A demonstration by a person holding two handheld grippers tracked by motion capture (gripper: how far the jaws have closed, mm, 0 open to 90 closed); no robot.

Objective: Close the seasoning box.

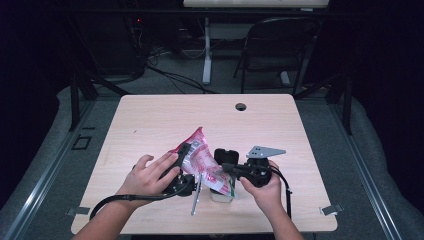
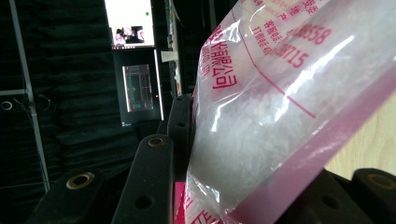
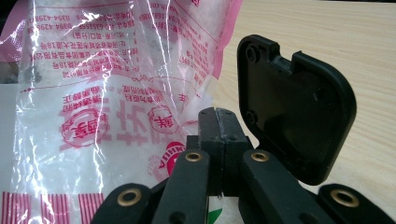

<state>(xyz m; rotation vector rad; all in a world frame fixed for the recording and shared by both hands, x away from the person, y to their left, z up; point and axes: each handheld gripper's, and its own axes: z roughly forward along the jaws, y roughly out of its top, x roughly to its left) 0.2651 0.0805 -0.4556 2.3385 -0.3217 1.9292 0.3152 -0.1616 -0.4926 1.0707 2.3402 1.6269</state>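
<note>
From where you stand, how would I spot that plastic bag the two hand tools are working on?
Look at the pale wooden table, near its front edge between the person's two hands. The bag is held up at a slant by the left gripper, which clamps it, and the shut right gripper at its lower end. It alone is clear with pink print and white grains inside.

Printed markings on the plastic bag (image 2: 280,93)

Red digits "558" and "715", partly cut off, plus Chinese characters "有限公司", stand above the left gripper (image 2: 224,186) fingers (image 2: 180,126). Beyond the right gripper (image 3: 218,126) fingers, mirrored red print shows, illegible.
</note>
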